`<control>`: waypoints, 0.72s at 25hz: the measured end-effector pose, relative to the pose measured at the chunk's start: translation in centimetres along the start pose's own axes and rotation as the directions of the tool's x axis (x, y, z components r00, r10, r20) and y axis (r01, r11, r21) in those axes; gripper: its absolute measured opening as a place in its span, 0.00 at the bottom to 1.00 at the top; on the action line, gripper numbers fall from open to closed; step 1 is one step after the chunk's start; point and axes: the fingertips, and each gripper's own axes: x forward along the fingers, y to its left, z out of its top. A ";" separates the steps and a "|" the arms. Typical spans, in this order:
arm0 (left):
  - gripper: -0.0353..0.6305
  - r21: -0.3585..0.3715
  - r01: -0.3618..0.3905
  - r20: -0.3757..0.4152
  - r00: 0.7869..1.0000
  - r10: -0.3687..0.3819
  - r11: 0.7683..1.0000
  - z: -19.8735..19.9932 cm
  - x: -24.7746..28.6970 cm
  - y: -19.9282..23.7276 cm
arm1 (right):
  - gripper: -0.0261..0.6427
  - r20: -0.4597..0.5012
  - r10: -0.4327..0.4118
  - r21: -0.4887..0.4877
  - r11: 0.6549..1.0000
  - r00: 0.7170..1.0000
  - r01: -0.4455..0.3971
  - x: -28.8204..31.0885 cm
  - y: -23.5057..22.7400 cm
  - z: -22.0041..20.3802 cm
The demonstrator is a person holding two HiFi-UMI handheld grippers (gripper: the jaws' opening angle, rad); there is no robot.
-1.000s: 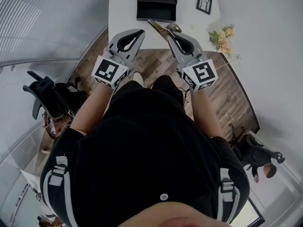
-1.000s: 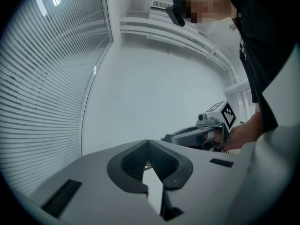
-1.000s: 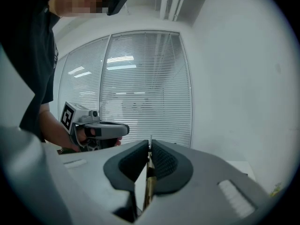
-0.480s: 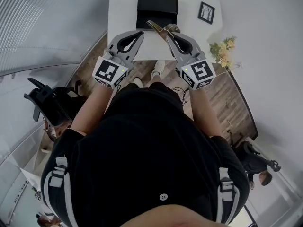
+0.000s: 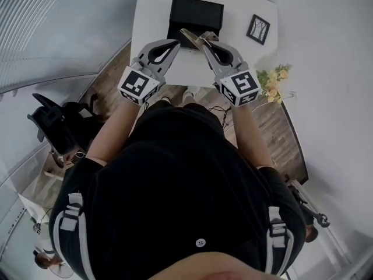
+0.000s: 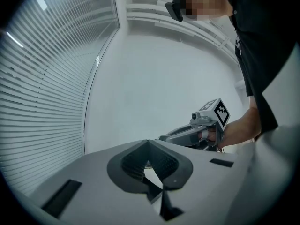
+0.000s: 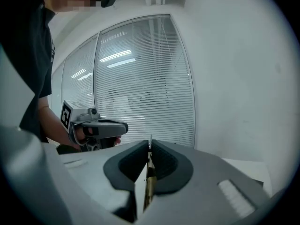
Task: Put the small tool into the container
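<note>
1. Small tool (image 5: 190,36): thin flat metal strip with a brass-coloured part; clamped edge-on in the right gripper (image 5: 204,38); it sticks out toward 10 o'clock in the head view.
2. The tool's free end shows against the near wall of the container (image 5: 198,10); can't tell whether they touch; the tool is not inside it.
3. Right gripper view: the right gripper (image 7: 150,146) has its jaws clenched on the small tool (image 7: 149,172), the pads pressing both faces.
4. Container: black open box with a dark interior; it sits on the white table (image 5: 154,16) at 12 o'clock from both grippers.
5. Left gripper (image 5: 174,41): at 9 o'clock from the right one, near it but apart; in its own view the left gripper (image 6: 148,142) has its jaw tips closed together with nothing between them.
6. Picture frame (image 5: 257,29): on the table at 3 o'clock from the container, well apart.
7. Flowers (image 5: 273,79): off the table's edge at 4 o'clock.
8. Black chair (image 5: 52,124): on the floor at 8 o'clock; window blinds (image 7: 140,78) fill the background of the right gripper view.
</note>
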 end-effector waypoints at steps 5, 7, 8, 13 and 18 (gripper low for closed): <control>0.06 -0.017 -0.039 -0.027 0.999 0.039 0.999 -0.8 2.1 1.7 | 0.08 -0.040 0.056 0.018 0.998 0.998 -0.055 1.8 -2.4 -1.0; 0.06 -0.017 -0.055 -0.040 0.998 0.055 0.998 -1.2 2.9 2.1 | 0.08 -0.053 0.075 0.014 0.997 0.996 -0.075 2.3 -3.1 -1.5; 0.06 -0.016 -0.061 -0.047 0.997 0.061 0.998 -1.4 3.3 2.3 | 0.08 -0.061 0.084 0.012 0.996 0.995 -0.083 2.6 -3.5 -1.7; 0.06 -0.028 -0.094 -0.063 0.994 0.092 0.995 -2.7 5.2 3.1 | 0.08 -0.111 0.120 0.016 0.993 0.987 -0.119 4.2 -5.7 -4.3; 0.06 -0.031 -0.124 -0.069 0.990 0.122 0.992 -3.7 6.9 3.5 | 0.08 -0.169 0.177 0.042 0.984 0.970 -0.172 5.8 -6.9 -7.4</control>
